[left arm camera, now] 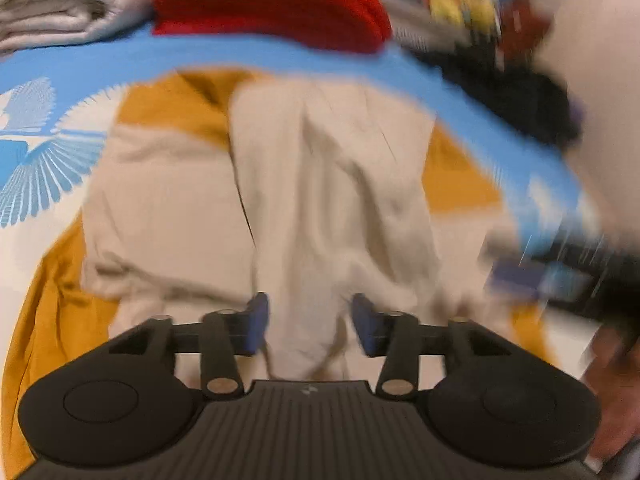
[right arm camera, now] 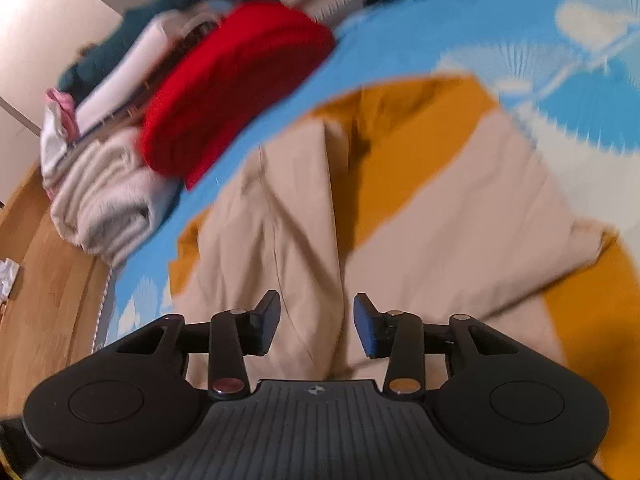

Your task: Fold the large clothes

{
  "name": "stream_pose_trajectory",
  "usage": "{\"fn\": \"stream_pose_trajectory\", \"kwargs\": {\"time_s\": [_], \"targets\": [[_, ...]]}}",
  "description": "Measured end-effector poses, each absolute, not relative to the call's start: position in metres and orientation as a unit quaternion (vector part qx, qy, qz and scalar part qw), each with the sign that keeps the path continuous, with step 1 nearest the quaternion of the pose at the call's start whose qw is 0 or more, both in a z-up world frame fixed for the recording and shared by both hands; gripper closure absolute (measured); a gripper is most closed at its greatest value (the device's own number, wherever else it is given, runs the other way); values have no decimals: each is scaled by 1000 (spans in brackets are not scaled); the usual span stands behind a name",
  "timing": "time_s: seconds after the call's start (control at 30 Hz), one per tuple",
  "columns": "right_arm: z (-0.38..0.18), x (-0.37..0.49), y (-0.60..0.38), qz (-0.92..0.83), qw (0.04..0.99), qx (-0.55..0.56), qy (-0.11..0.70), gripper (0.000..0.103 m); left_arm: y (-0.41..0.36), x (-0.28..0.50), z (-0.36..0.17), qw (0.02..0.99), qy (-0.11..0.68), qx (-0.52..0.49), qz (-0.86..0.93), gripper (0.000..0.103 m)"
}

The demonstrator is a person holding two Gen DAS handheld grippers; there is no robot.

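Two grippers in view here, one per wrist camera, and both have their fingers spread apart with nothing pinched between them. The left gripper (left arm camera: 307,326) hangs over a ridge of the cream garment (left arm camera: 320,184), cloth showing in the gap between its blue pads (left arm camera: 256,320), though the blur makes it hard to say if they touch the fabric. The right gripper (right arm camera: 317,323) sits over the same cream garment (right arm camera: 288,232), also wide open.

The cream piece is spread out and wrinkled on top of a mustard-yellow garment (left arm camera: 60,320), which pokes out around its edges in both views (right arm camera: 404,148). Both lie on a bed with a blue-and-white patterned bedspread (left arm camera: 44,148).

Count of the rest: one folded red garment (right arm camera: 232,92) and one folded off-white garment (right arm camera: 108,204) sit side by side near the far edge of the bed, touching. Behind them there's a stack of other folded stuff, too blurry to count. Some dark clothing (left arm camera: 516,92) lies off to the right in the left view. Wooden floor (right arm camera: 44,280) shows beside the bed.
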State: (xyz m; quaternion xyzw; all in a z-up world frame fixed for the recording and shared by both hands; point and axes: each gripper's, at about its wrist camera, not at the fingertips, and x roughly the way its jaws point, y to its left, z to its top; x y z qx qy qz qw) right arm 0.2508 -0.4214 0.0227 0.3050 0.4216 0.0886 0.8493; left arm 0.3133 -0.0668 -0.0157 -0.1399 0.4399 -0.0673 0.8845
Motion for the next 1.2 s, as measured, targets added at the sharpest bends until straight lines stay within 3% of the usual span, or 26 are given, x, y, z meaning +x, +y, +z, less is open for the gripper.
{"fn": "stream_pose_trajectory", "kwargs": {"time_s": [0.17, 0.6, 0.67, 0.73, 0.8, 0.87, 0.9, 0.93, 1.0, 1.03, 1.13, 1.2], "targets": [[7, 261, -404, 95, 829, 322, 448, 58, -14, 332, -19, 864, 407, -292, -52, 45], [-2, 267, -407, 108, 814, 399, 408, 58, -9, 350, -87, 787, 415, -449, -89, 47], [-5, 271, -409, 106, 809, 413, 405, 58, -10, 352, -92, 780, 421, -454, -91, 61], [-12, 275, -407, 107, 798, 428, 411, 58, -9, 353, -94, 782, 421, -451, -92, 90], [-17, 281, -401, 109, 792, 432, 417, 58, -10, 357, -89, 797, 415, -429, -96, 101], [-21, 287, -395, 111, 793, 429, 419, 59, -15, 357, -75, 825, 406, -382, -91, 103], [-20, 289, -393, 106, 796, 425, 418, 64, -18, 355, -67, 841, 396, -359, -87, 103], [-17, 288, -393, 108, 799, 427, 410, 79, -20, 353, -58, 858, 380, -335, -85, 103], [-5, 283, -391, 140, 807, 432, 378, 98, -26, 347, -40, 886, 348, -295, -83, 103], [2, 280, -391, 149, 816, 429, 359, 103, -29, 344, -29, 903, 325, -268, -84, 103], [27, 266, -387, 160, 860, 392, 285, 103, -39, 333, -11, 932, 297, -192, -74, 103], [29, 267, -383, 134, 872, 361, 301, 103, -43, 332, -17, 930, 323, -163, -58, 103]]}}
